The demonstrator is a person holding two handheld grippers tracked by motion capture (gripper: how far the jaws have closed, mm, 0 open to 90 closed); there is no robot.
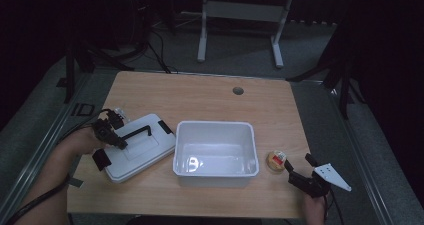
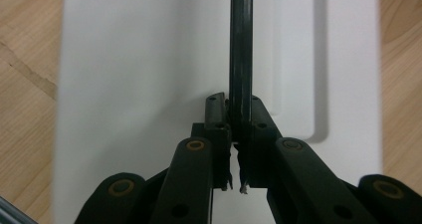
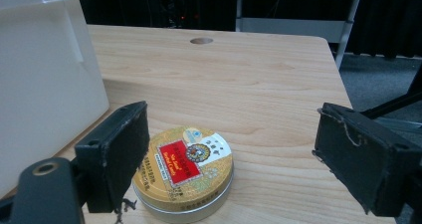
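Item, lid-handling step: our left gripper clamped the black handle of the white lid lying left of the open bin; our right gripper stood wide over the gold tin; next, we judged, closing squarely on that tin.

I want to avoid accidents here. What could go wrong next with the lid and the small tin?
1. The left claw grips only the thin black handle of the white lid, so the lid may swing or slip if lifted.
2. The right claw stands open around the gold tin; closing off-centre could push it away.
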